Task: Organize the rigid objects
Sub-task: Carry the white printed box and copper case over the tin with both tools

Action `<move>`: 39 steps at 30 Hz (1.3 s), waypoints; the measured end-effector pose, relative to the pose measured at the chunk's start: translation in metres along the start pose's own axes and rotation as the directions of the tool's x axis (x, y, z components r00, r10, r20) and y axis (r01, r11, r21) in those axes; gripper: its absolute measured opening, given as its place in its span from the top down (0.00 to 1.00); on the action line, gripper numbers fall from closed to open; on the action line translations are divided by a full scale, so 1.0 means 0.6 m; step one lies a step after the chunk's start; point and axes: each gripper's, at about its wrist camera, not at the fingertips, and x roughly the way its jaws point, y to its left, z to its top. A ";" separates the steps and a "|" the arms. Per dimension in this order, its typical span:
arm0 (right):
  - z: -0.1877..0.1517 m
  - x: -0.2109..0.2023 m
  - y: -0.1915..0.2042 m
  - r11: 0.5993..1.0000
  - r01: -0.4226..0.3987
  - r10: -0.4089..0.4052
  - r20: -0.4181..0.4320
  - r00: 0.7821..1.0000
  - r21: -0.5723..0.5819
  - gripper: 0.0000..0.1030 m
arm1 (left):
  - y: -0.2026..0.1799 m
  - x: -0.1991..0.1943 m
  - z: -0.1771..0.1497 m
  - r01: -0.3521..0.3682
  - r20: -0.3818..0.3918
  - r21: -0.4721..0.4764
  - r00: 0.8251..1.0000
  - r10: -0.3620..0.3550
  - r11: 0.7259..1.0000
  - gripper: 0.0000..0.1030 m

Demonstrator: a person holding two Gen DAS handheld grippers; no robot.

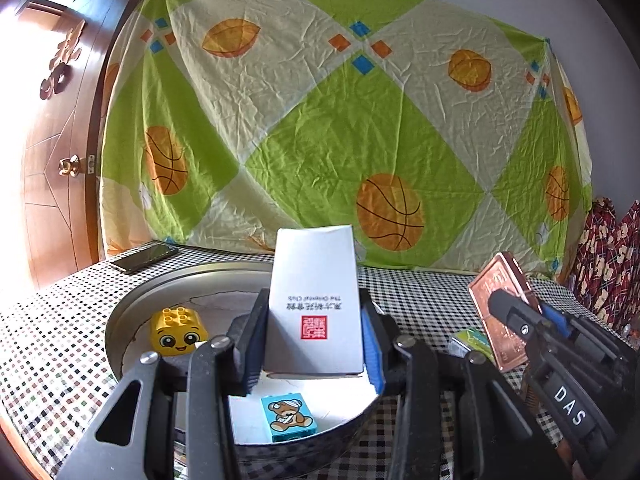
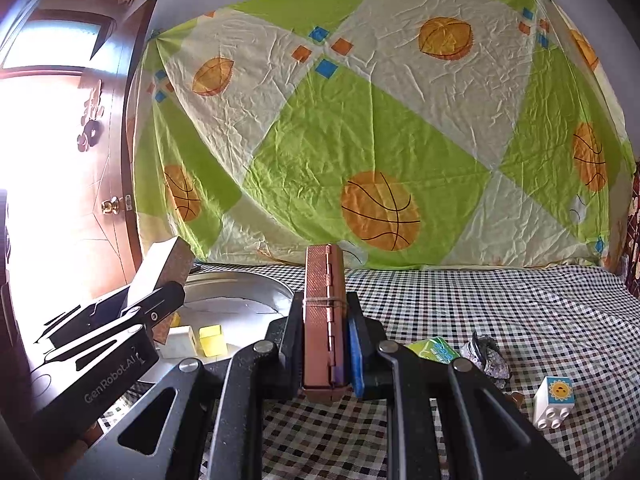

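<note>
White box (image 1: 314,300), red seal; copper-pink case (image 2: 323,320); black-white checked cloth (image 2: 480,312); yellow brick (image 1: 176,330).

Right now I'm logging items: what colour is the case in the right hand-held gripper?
Copper-pink case, clearest in the right wrist view.

Three toy blocks (image 1: 179,328), two boxes (image 1: 314,300).

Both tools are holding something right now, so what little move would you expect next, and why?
Probably the left tool lowers its white box into the round metal tray and lets go. The box already hangs over the tray, where a yellow block and a bear block lie. The right tool waits with its copper case.
</note>
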 end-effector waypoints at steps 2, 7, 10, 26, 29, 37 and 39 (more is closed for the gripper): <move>0.001 0.004 0.005 1.000 -0.006 0.006 -0.003 1.000 -0.003 0.81 | 0.006 0.002 0.001 -0.008 -0.003 -0.004 1.000 0.008 1.000 0.61; 0.002 0.013 0.020 1.000 -0.021 0.021 -0.010 1.000 -0.014 0.81 | 0.023 0.006 0.003 -0.033 -0.010 -0.014 0.999 0.033 0.999 0.61; 0.002 0.017 0.027 0.999 -0.028 0.028 -0.014 1.000 -0.019 0.81 | 0.032 0.010 0.003 -0.046 -0.015 -0.017 0.999 0.045 0.999 0.61; 0.001 0.034 0.060 0.997 -0.065 0.063 -0.035 0.997 -0.043 0.81 | 0.063 0.016 0.007 -0.079 -0.024 -0.027 0.997 0.078 0.997 0.61; 0.003 0.038 0.064 0.996 -0.072 0.070 -0.040 0.997 -0.044 0.81 | 0.065 0.015 0.007 -0.090 -0.018 -0.018 0.996 0.089 0.996 0.61; 0.001 0.041 0.073 0.995 -0.088 0.086 -0.045 0.995 -0.043 0.81 | 0.083 0.017 0.007 -0.106 -0.023 -0.030 0.994 0.105 0.994 0.61; 0.001 0.042 0.076 0.995 -0.092 0.090 -0.045 0.995 -0.043 0.81 | 0.086 0.016 0.007 -0.108 -0.023 -0.033 0.994 0.107 0.994 0.61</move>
